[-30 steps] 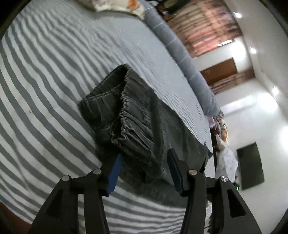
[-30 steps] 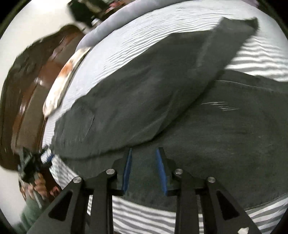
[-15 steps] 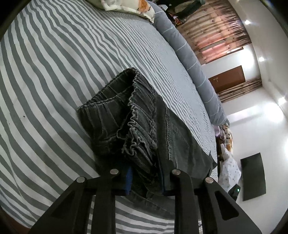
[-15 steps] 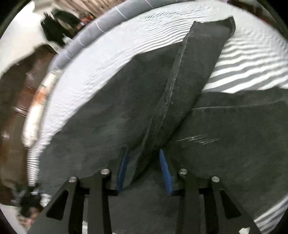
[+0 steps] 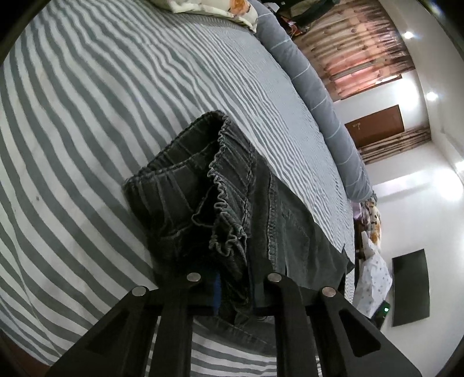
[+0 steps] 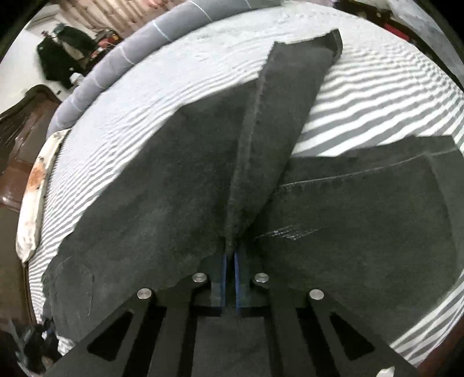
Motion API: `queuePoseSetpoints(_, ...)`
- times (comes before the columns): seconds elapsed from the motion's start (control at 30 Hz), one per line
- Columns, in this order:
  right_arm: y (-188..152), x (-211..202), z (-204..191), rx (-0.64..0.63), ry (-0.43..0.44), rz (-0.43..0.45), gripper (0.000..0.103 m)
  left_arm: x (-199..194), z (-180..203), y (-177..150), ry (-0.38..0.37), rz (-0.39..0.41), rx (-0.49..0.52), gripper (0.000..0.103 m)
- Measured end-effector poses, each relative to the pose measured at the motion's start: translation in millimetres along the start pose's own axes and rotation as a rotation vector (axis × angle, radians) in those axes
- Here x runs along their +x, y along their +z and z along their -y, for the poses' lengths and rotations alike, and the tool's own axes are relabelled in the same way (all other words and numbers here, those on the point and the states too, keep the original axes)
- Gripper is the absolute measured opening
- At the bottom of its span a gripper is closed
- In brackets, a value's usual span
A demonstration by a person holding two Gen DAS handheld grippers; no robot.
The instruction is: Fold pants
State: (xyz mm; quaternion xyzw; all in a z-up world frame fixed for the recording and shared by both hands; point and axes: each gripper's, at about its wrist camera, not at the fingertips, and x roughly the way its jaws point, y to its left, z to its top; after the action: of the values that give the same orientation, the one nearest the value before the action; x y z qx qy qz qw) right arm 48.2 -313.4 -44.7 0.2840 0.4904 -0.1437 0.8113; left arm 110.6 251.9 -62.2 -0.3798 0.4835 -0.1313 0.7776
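Observation:
Dark grey denim pants lie on a grey-and-white striped bed. In the left wrist view my left gripper is shut on the gathered elastic waistband, which bunches up between the blue pads. In the right wrist view my right gripper is shut on the side seam of one pant leg, lifting it into a ridge that runs to its hem at the far end. The other leg lies flat to the right.
A long grey bolster runs along the bed's far edge, also in the right wrist view. A floral pillow sits at the bed's head. Wooden furniture stands at the left. Dark clothes hang beyond the bed.
Both grippers have closed: the left on the waistband, the right on the pant leg seam. The leg has been raised into a ridge.

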Motion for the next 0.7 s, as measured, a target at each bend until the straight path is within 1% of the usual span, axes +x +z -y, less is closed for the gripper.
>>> queuePoseSetpoints(0.1, -5, -19, -2, -0.024, 0.024, 0.006, 0.002, -5, 10, 9, 0.018, 0.006, 0.029, 0.011)
queuePoseSetpoints(0.17, -12, -28, -9, -0.042, 0.033, 0.004, 0.002, -10, 17, 18, 0.01, 0.008, 0.047, 0.01)
queuePoseSetpoints(0.23, -24, -37, -11, -0.048, 0.05, -0.009, 0.002, -15, 26, 25, 0.03, 0.009, 0.085, 0.01)
queuePoseSetpoints(0.3, -37, -40, -11, -0.063, 0.048, -0.015, 0.002, -17, 32, 34, 0.04, -0.008, 0.129, 0.01)
queuePoseSetpoints(0.37, -54, -39, -15, -0.087, 0.035, -0.021, 0.002, -16, 32, 38, 0.08, -0.024, 0.158, 0.01)
queuePoseSetpoints(0.43, -75, -30, -13, -0.085, 0.031, -0.054, 0.002, -11, 27, 37, 0.138, -0.04, 0.197, 0.01)
queuePoseSetpoints(0.5, -87, -18, -10, -0.086, 0.024, -0.085, 0.002, -6, 16, 32, 0.17, -0.055, 0.2, 0.01)
queuePoseSetpoints(0.53, -93, -13, -9, -0.08, 0.018, -0.097, 0.002, -3, 10, 31, 0.178, -0.063, 0.191, 0.01)
queuePoseSetpoints(0.6, -99, -10, -7, -0.077, 0.021, -0.092, 0.002, -1, 0, 29, 0.167, -0.069, 0.166, 0.01)
queuePoseSetpoints(0.7, -100, -8, -8, -0.072, 0.019, -0.089, 0.002, 2, 0, 26, 0.185, -0.065, 0.187, 0.011)
